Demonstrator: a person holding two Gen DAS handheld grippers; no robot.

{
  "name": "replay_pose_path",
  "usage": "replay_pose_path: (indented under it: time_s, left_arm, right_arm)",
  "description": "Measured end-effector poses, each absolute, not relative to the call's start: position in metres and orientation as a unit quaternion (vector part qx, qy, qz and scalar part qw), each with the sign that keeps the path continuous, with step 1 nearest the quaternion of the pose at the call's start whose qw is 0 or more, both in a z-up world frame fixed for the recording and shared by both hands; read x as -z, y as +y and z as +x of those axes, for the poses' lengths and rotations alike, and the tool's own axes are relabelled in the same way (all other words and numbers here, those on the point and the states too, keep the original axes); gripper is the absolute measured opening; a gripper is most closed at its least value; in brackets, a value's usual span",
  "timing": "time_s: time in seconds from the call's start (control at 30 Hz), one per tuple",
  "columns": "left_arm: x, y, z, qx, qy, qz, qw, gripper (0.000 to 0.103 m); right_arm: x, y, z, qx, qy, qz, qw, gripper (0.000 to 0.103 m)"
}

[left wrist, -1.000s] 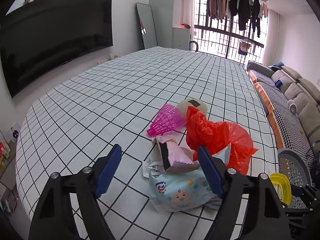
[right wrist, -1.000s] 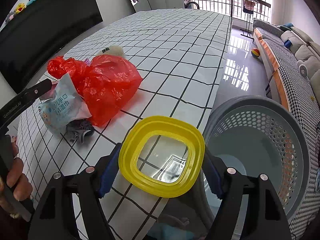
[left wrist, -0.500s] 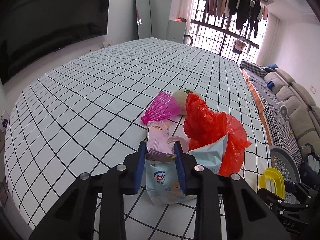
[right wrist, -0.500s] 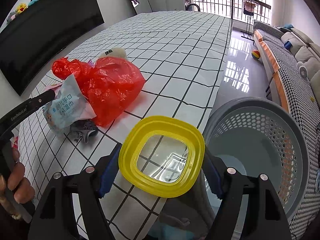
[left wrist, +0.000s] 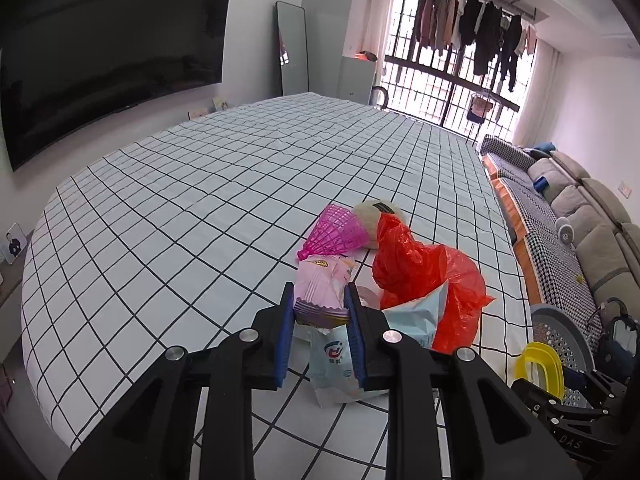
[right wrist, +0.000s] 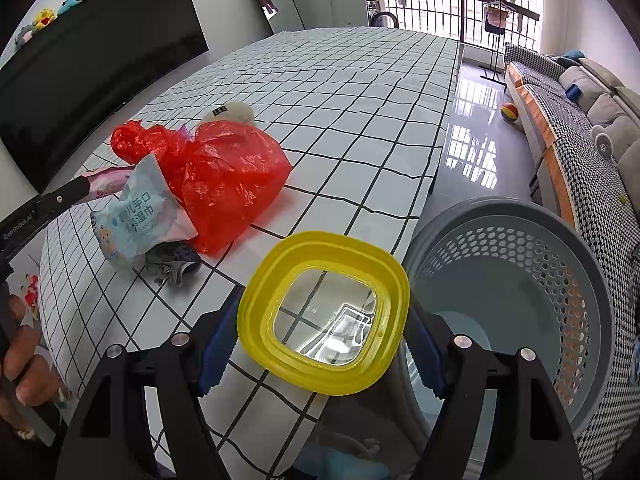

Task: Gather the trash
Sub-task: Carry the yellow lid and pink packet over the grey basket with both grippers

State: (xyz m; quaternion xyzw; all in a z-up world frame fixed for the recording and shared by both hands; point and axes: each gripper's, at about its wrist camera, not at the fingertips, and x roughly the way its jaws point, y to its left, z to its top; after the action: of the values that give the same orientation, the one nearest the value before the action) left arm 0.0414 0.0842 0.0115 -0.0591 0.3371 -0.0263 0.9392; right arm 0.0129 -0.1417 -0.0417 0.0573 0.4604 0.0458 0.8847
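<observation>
We had the basket point(right wrist: 520, 300) off the table's point(left wrist: 200, 200) right edge, just past our right gripper point(right wrist: 320, 320), whose jaws pinched the yellow lid point(right wrist: 324, 316). Left gripper point(left wrist: 320, 320), farther away, jaws just closed, pinching the pink wrapper point(left wrist: 322, 288) end-on.

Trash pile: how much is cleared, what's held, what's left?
Nothing visibly binned; the basket bottom looks bare. The left gripper is shut on the pink wrapper; the right gripper holds the yellow lid. Wipes pack, red bag and pink cone remain.
</observation>
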Motion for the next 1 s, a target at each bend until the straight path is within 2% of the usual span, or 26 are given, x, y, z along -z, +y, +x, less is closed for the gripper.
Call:
replay_pose_path:
  time_s: [0.5,0.77,1.0]
  left_arm:
    - [-0.058,0.063,0.013,0.045,0.278,-0.047,0.958,0.024]
    - [-0.085,0.019,0.006,0.102,0.246,-0.040,0.963,0.024]
    - [-0.084,-0.028,-0.004,0.162,0.251,-0.028,0.954,0.024]
  right_arm:
    - [0.024,-0.154,-0.010,-0.032,0.440,0.063,0.895,0.073]
    - [0.013,-0.177,-0.029,-0.007,0.426,0.077,0.901,0.073]
    - [0.013,-0.205,-0.045,0.023,0.421,0.094,0.902,0.073]
